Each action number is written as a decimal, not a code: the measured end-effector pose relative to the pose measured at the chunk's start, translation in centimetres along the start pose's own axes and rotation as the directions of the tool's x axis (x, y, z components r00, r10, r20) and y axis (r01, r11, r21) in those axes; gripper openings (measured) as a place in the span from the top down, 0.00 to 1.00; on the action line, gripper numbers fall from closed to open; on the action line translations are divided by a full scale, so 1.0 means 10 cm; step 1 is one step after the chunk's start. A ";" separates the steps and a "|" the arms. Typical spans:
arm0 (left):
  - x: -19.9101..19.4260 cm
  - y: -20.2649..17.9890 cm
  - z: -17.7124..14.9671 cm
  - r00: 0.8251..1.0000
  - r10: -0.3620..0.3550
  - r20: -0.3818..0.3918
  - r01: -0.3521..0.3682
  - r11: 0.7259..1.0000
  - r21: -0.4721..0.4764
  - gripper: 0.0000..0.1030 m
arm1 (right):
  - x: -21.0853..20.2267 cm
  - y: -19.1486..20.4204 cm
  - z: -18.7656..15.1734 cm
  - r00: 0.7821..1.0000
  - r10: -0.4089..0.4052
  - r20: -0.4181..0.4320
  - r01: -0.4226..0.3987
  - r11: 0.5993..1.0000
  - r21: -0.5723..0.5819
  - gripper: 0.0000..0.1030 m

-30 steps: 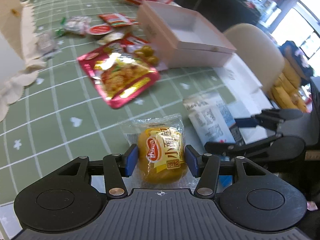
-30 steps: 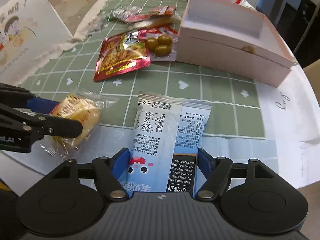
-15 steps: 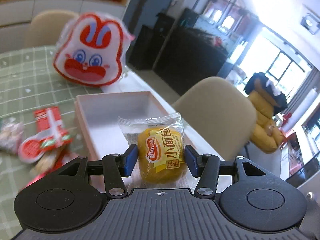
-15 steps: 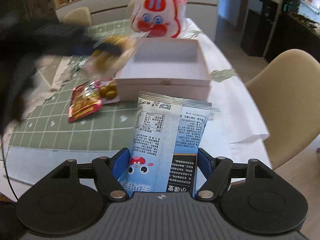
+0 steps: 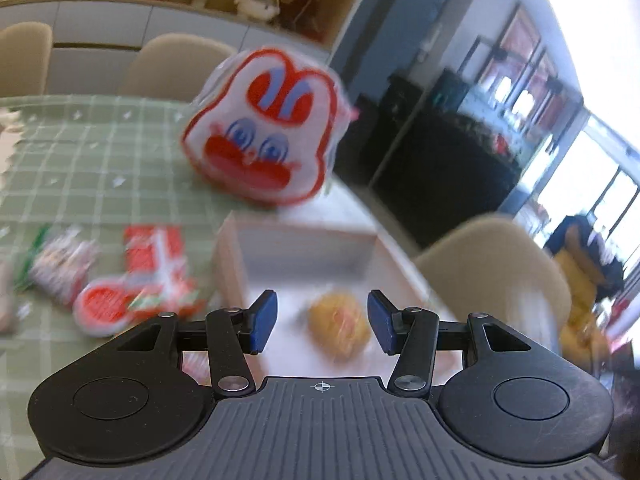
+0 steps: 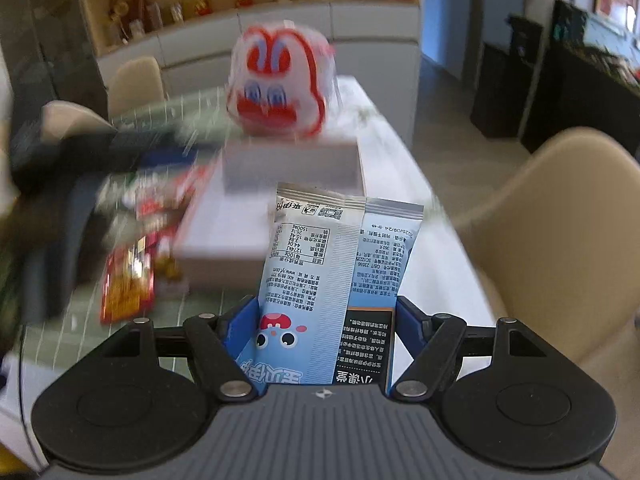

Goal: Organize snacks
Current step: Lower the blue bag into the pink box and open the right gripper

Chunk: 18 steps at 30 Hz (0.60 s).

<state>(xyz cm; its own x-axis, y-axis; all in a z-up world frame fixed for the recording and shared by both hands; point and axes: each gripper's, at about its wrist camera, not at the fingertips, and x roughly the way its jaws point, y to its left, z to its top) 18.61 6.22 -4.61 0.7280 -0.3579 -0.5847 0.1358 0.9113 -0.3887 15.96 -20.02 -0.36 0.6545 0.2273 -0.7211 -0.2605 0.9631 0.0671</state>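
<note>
My left gripper (image 5: 322, 309) hangs over the white open box (image 5: 304, 248). Its blue pads stand apart and are closing, with nothing pressed between them. A yellow wrapped bun (image 5: 339, 324) lies blurred on the box floor below them. My right gripper (image 6: 326, 320) is shut on a light blue snack packet (image 6: 320, 248), held upright in front of the same box (image 6: 288, 168). The left gripper (image 6: 80, 152) shows in the right wrist view as a dark blur at the left.
A red and white bunny-face bag (image 5: 264, 132) stands behind the box. Red snack packets (image 5: 152, 248) and a round red one (image 5: 104, 308) lie left of the box on the green checked cloth (image 5: 80, 160). A beige chair (image 6: 560, 220) stands at the table's right side.
The left gripper has let go of the yellow bun, which now lies in the box. The right gripper has risen and moved toward the box with the blue packet in it.
</note>
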 end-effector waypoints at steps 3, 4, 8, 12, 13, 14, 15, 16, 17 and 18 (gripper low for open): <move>-0.24 0.09 -0.31 0.997 0.020 -0.074 -0.021 1.000 -0.018 0.47 | 0.24 0.02 0.47 0.998 0.043 0.053 -0.043 0.999 -0.014 0.17; -0.32 0.14 -0.41 0.995 0.025 -0.093 -0.028 0.999 -0.035 0.47 | 0.36 0.04 0.61 0.995 0.077 0.069 -0.076 0.997 -0.016 0.15; -0.65 0.42 -0.76 0.987 0.086 -0.134 -0.100 0.990 -0.100 0.47 | 1.06 0.13 0.88 0.989 0.141 -0.051 -0.141 0.990 0.003 0.14; -0.87 0.76 -1.04 0.973 0.175 -0.149 -0.199 0.967 -0.162 0.47 | 1.39 0.18 0.86 0.980 0.151 -0.128 -0.139 0.985 0.103 0.14; -0.92 0.86 -1.09 0.969 0.195 -0.149 -0.221 0.958 -0.181 0.47 | 1.42 0.24 0.85 0.983 0.133 -0.130 -0.121 0.988 0.098 0.14; -0.96 0.96 -1.12 0.964 0.222 -0.147 -0.248 0.948 -0.199 0.47 | 1.43 0.33 0.83 0.984 0.117 -0.133 -0.107 0.991 0.082 0.14; -1.00 1.02 -1.13 0.959 0.244 -0.143 -0.270 0.940 -0.207 0.47 | 1.44 0.43 0.81 0.985 0.104 -0.140 -0.096 0.994 0.058 0.14; -1.02 1.10 -1.11 0.954 0.270 -0.131 -0.293 0.932 -0.214 0.47 | 1.46 0.58 0.80 0.984 0.095 -0.153 -0.092 0.995 0.022 0.14; -1.03 1.19 -1.06 0.949 0.296 -0.112 -0.314 0.924 -0.217 0.47 | 1.46 0.69 0.79 0.982 0.097 -0.160 -0.101 0.995 -0.013 0.14; -1.04 1.27 -1.00 0.943 0.320 -0.095 -0.333 0.917 -0.218 0.47 | 1.46 0.83 0.77 0.981 0.103 -0.163 -0.111 0.993 -0.047 0.14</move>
<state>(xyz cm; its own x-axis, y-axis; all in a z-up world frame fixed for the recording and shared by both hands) 6.03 19.45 -10.58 0.6659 -0.0650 -0.7432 -0.2649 0.9107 -0.3169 28.77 -7.62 -5.00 0.4999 0.2983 -0.8131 -0.3645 0.9241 0.1149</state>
